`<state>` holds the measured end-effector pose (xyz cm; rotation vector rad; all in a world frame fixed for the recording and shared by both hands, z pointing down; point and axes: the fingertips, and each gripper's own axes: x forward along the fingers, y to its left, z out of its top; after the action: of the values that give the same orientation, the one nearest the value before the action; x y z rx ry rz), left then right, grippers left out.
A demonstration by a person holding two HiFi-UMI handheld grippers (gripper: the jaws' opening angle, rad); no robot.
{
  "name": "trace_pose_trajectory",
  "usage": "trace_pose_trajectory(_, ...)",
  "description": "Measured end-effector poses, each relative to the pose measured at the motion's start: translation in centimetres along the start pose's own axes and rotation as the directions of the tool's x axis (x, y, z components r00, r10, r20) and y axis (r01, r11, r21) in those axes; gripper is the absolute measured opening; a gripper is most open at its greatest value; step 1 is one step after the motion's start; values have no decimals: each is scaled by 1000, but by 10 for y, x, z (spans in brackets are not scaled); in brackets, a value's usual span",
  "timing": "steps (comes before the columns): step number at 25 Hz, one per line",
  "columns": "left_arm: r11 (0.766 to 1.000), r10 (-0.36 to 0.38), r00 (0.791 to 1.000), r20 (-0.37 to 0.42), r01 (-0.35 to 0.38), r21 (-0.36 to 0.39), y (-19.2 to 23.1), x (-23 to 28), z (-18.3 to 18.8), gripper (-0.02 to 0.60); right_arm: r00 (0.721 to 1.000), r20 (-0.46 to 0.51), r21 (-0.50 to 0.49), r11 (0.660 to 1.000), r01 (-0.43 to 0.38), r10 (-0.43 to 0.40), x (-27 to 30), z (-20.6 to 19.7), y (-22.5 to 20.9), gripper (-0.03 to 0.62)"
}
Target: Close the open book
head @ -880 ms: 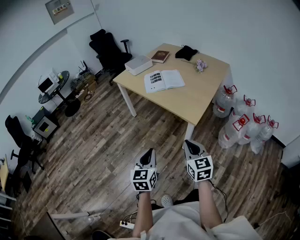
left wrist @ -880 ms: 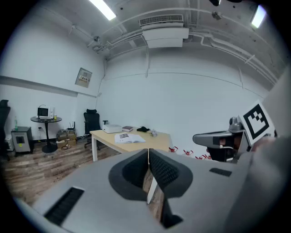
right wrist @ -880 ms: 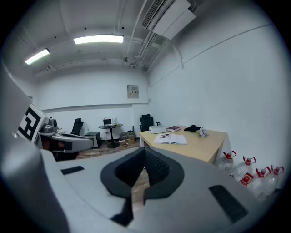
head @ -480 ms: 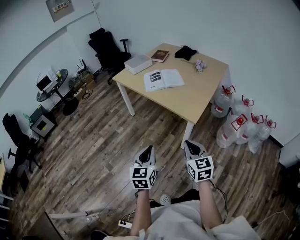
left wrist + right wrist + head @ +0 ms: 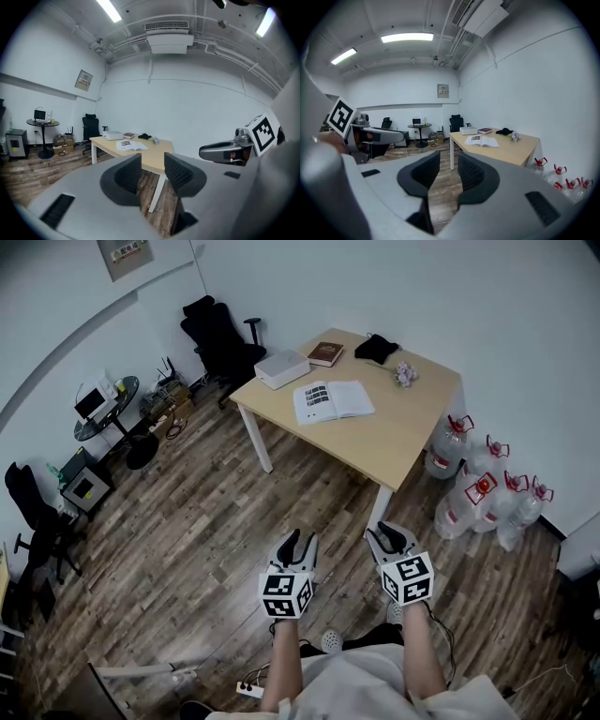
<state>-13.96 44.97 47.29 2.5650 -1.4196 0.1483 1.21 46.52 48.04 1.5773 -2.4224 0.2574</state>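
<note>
L gripper, R gripper empty; book open.

A pale wooden table on white legs stands on the plank floor. On its top we see an open book near the middle and a white box at the left corner. A closed brown book, a black cloth and a small posy lie along the far edge.
</note>
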Motion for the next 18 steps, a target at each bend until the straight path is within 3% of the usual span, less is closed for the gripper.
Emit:
trace_pose_trajectory(6, 1000, 17, 1000, 5, -17, -1, 20, -10, 9, 175, 999, 14, 28, 999, -31, 31, 9, 8, 19, 199)
trace_pose_trajectory(12, 999, 32, 999, 0, -32, -9, 38, -15, 5, 175, 999, 3, 58, 998, -33, 33, 20, 4, 20, 199)
trace_pose_trajectory(18, 998, 61, 998, 16, -60, -34, 54, -10, 8, 175, 990, -33, -8, 991, -135, 135, 42, 5, 34, 199)
